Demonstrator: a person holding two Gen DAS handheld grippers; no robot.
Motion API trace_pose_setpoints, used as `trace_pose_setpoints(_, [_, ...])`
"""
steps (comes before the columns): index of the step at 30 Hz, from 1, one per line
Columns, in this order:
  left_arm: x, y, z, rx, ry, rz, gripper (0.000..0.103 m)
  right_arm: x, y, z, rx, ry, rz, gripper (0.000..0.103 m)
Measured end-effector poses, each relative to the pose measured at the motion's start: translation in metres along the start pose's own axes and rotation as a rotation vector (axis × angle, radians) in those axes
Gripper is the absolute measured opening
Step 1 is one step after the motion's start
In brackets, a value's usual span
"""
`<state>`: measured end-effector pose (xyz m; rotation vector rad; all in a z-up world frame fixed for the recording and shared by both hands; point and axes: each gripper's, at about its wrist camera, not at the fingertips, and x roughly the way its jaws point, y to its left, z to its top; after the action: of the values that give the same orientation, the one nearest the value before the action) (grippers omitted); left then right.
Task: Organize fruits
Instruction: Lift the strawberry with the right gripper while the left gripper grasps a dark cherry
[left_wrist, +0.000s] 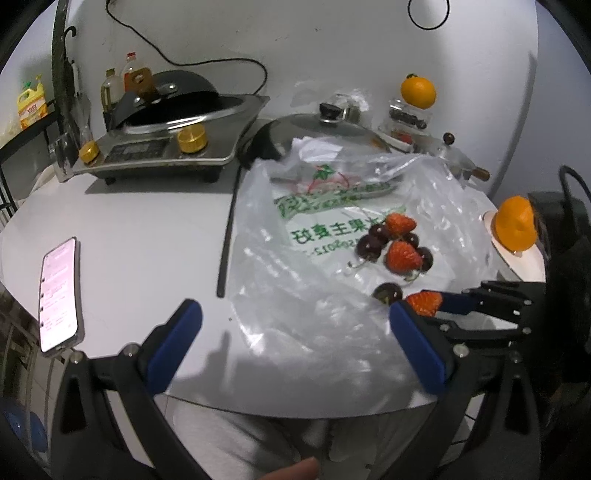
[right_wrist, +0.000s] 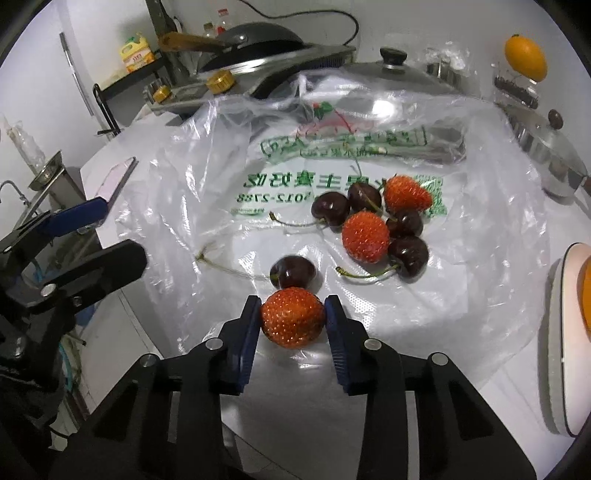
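While your right gripper (right_wrist: 293, 317) has its jaws closed onto the strawberry (right_wrist: 293, 317), with a blue pad touching each side of it, keep the squeeze only as firm as it takes to carry the fruit; it looks soft, and more pressure would likely bruise it. The berry sits at the near edge of the plastic bag (right_wrist: 192, 206) spread over the surface (left_wrist: 147, 229), just in front of a lone cherry (right_wrist: 293, 272) that it nearly touches.

Lift straight up first, so you do not roll that cherry or drag the thin bag along; whether the berry has already left the film, you cannot tell from these views. Watch the long stem trailing off the cherry to the left, and clear it before you swing sideways.

Judging by the orange (left_wrist: 515, 229) already resting on the white plate (left_wrist: 524, 262) at your right, that plate is the likely place for sorted fruit, so carry the berry low and level toward it and set it beside the orange, not on top.

Your left gripper (left_wrist: 295, 321) hovers with its jaws wide apart and empty above the near side of the bag. You could press it onto the film to pin it down. The remaining pile (right_wrist: 384, 225) of strawberries and cherries waits further back.
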<state>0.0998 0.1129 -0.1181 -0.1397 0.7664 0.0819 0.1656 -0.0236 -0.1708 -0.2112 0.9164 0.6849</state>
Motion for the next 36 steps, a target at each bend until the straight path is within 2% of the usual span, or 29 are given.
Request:
trace_pose_setpoints(9, [-0.001, -0.028, 0.016, 0.052, -0.017, -0.006, 0.102, -0.036, -0.018, 0.007, 0.009, -0.079, -0.021, 0.037])
trace_pose_setpoints(19, [0.019, -0.067, 0.019, 0.168, 0.007, -0.076, 0.102, -0.059, -0.053, 0.005, 0.062, -0.129, -0.066, 0.037])
trace_pose_setpoints(26, [0.014, -0.093, 0.023, 0.29, -0.045, -0.089, 0.102, -0.07, -0.07, 0.0, 0.106, -0.156, -0.085, 0.037])
trace_pose_setpoints(32, [-0.003, -0.104, 0.035, 0.311, -0.102, -0.115, 0.102, -0.075, -0.08, -0.001, 0.123, -0.172, -0.088, 0.037])
trace_pose_setpoints(36, [-0.01, -0.11, 0.037, 0.325, -0.113, -0.133, 0.102, -0.076, -0.084, -0.001, 0.128, -0.178, -0.086, 0.037])
